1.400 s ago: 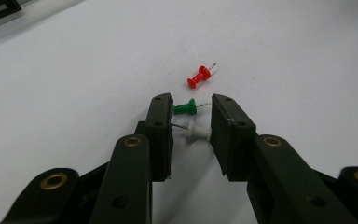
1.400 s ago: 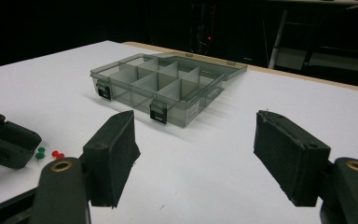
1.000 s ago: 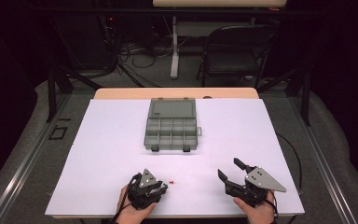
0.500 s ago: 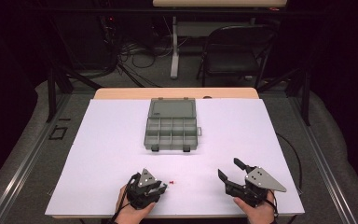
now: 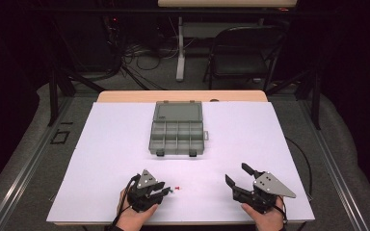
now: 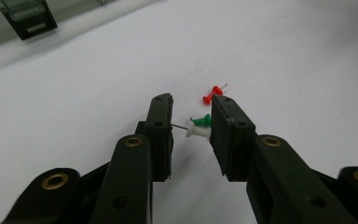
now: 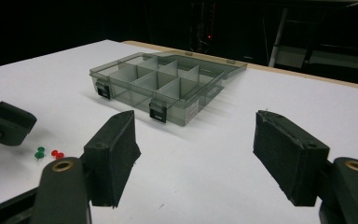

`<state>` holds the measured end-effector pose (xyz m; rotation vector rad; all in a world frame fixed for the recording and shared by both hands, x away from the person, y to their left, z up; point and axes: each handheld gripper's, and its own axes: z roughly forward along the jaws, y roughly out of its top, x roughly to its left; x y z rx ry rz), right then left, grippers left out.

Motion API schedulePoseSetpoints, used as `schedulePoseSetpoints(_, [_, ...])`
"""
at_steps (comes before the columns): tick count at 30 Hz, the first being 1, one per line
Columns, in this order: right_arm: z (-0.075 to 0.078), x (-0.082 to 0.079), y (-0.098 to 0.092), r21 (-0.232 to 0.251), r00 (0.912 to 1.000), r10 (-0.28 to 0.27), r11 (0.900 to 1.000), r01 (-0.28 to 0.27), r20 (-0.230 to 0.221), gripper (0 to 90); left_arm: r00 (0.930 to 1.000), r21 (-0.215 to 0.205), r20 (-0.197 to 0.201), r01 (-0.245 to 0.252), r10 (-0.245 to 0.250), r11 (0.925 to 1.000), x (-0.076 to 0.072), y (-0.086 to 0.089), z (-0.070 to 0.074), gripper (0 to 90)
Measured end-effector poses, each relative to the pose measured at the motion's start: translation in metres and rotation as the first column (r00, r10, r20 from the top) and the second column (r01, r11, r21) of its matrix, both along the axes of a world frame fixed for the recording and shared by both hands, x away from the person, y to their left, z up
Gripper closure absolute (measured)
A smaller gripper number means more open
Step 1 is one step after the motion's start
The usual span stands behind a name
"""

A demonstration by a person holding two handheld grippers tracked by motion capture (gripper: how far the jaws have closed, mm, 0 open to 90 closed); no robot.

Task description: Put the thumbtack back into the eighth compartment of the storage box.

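White pushpin (image 6: 196,132) and green pushpin (image 6: 202,121) sit loose between the half-open left gripper (image 6: 192,135); closing askew could flick both away; right gripper (image 7: 193,154) gapes, holding 0.

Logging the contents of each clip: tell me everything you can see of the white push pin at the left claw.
The white push pin is small, with a waisted plastic-looking head and a thin metal needle. It lies on its side between the jaws of the left claw, needle pointing at one pad, head toward the other; whether the pads press it, I cannot tell. A green push pin sits right against it, and a red push pin lies just beyond, on the white table surface.
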<state>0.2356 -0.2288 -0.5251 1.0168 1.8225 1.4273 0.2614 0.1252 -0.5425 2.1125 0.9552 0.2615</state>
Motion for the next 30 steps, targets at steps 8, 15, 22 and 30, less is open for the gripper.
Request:
schedulePoseSetpoints(8, [0.000, 0.001, 0.000, 0.004, 1.0000, -0.004, 1.000, 0.004, -0.007, 29.3, 0.9989, -0.039, 0.039, -0.023, 0.024, 0.9990, 0.010, 0.005, 0.019, 69.6])
schedulePoseSetpoints(15, [-0.001, 0.001, 0.000, 0.009, 0.9999, -0.006, 1.000, 0.006, -0.013, 29.3, 0.9965, -0.071, 0.077, -0.026, 0.032, 0.9972, 0.020, 0.002, 0.040, 69.6])
schedulePoseSetpoints(22, [-0.001, 0.001, -0.001, 0.011, 0.9998, -0.010, 1.000, 0.011, -0.017, 29.3, 0.9952, -0.092, 0.094, -0.019, 0.027, 0.9956, 0.035, -0.005, 0.060, 69.6])
schedulePoseSetpoints(30, [-0.001, 0.002, -0.001, 0.013, 0.9997, -0.009, 1.000, 0.009, -0.022, 29.3, 0.9954, -0.101, 0.094, -0.007, 0.016, 0.9949, 0.056, -0.020, 0.078, 69.6])
